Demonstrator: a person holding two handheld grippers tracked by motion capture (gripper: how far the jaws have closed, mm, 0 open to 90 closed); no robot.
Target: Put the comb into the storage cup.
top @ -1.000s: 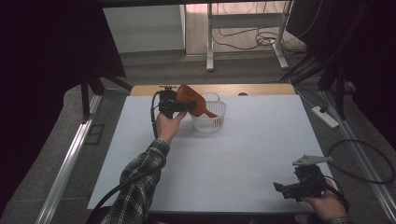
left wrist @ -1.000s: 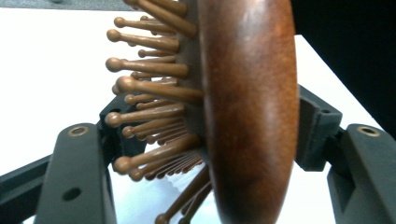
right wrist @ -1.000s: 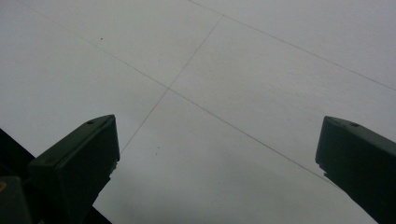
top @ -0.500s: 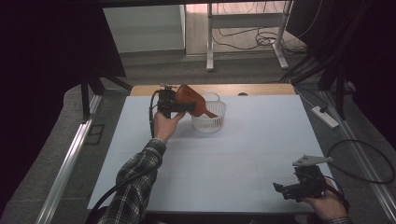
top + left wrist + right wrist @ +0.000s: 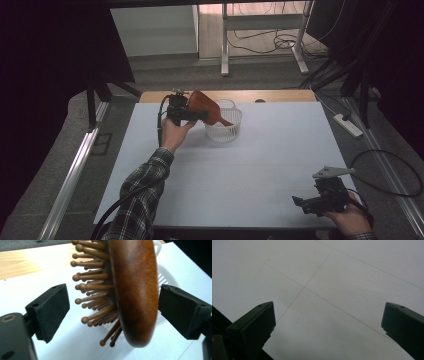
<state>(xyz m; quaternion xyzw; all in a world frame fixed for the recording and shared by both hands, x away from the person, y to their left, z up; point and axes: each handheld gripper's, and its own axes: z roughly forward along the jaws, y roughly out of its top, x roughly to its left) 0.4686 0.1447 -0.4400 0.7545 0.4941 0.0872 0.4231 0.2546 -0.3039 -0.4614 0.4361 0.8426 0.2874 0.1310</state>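
A wooden hairbrush [image 5: 132, 290] is being let go by the left gripper [image 5: 181, 111], its jaws spread clear of the head, handle resting in the white basket [image 5: 225, 131]; withdrawal seems next, while the right gripper [image 5: 320, 200] is being held parted over the table [image 5: 260, 170].

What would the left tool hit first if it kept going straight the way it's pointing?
Most likely the wooden hairbrush, which sits between the open jaws of the left tool, bristles toward one pad. Just beyond it is the white basket.
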